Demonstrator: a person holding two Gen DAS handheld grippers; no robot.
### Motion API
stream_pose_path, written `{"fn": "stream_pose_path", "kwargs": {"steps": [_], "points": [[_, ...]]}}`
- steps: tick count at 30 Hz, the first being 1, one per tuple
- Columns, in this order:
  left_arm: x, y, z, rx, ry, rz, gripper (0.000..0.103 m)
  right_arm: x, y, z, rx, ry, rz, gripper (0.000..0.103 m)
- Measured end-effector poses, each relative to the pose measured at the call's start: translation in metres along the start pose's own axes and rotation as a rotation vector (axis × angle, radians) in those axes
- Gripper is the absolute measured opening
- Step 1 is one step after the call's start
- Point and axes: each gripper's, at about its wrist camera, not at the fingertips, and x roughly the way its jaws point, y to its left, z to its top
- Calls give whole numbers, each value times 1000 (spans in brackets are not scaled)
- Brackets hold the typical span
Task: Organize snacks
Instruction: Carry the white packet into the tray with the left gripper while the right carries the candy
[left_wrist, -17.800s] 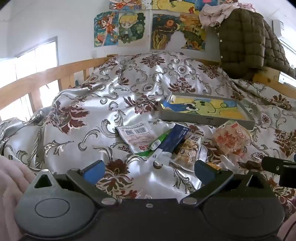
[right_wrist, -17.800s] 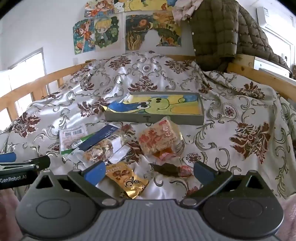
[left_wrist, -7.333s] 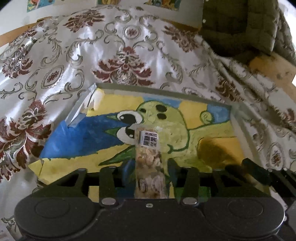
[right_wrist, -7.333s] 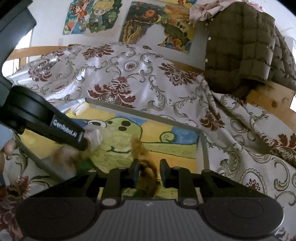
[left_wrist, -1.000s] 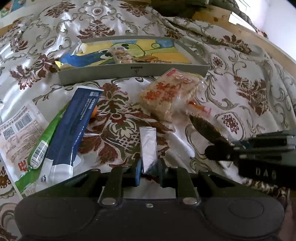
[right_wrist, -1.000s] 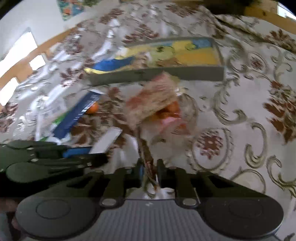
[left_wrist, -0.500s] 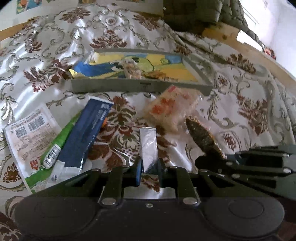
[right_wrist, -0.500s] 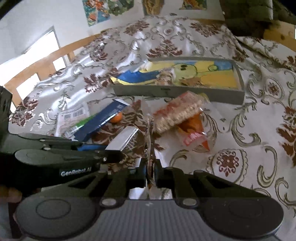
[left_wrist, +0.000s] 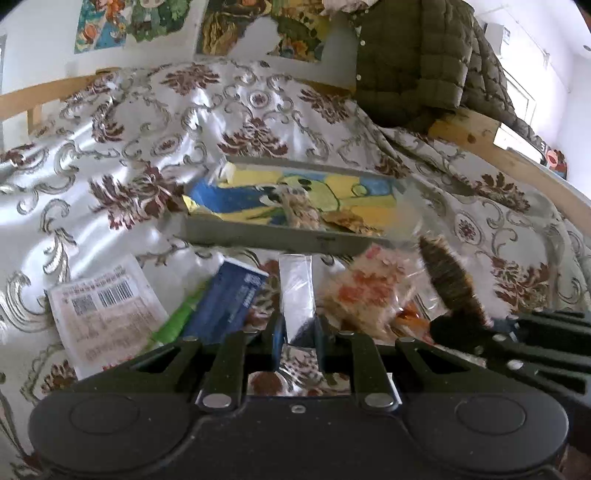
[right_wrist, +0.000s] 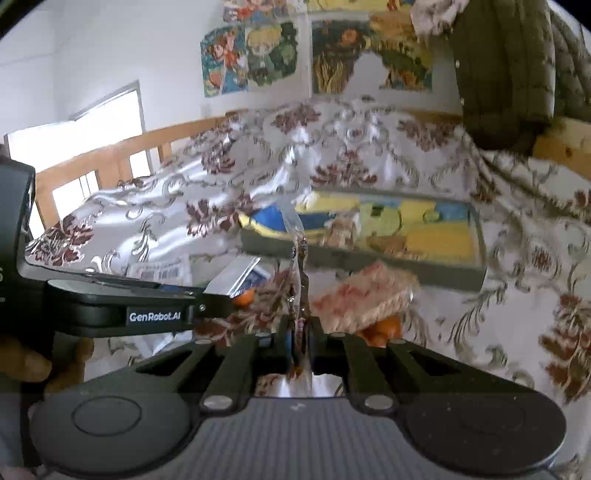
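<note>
The left gripper (left_wrist: 298, 334) is clamped on a flat silver foil sachet (left_wrist: 295, 291), its lower end hidden between the pads. The right gripper (right_wrist: 301, 338) pinches a dark brown crinkled snack packet (right_wrist: 300, 273) (seen edge-on, blurred). Ahead, the shallow grey tray with a painted yellow-and-blue bottom (right_wrist: 369, 264) holds two indistinct packets.

Left gripper (left_wrist: 298, 334) clamped on silver sachet (left_wrist: 295, 291); beyond, grey tray (left_wrist: 280, 236) holding two snacks on patterned bedspread (left_wrist: 122, 155).

surface: floral bedspread (left_wrist: 155, 122) | on it: grey tray (left_wrist: 258, 234), blue packet (left_wrist: 225, 302), barcode packet (left_wrist: 107, 314), orange-print bag (left_wrist: 362, 291)
</note>
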Motion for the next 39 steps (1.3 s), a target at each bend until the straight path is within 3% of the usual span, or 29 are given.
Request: {"fn": "stream_pose_path", "kwargs": {"steps": [11,18,25,39], "points": [[19,-7,36,40,-12,-14,19,33,-43,27,76,-81,-46,10],[65,-34,81,106,-52,-19,19,63,-83,45,125,-134,-123,10],[127,-50,112,60,-13,-24,19,96,-131,54,228,-105,-167,10],[193,-68,113,62,60,16,19,136,-165,58,295,-60,-158,10]]}}
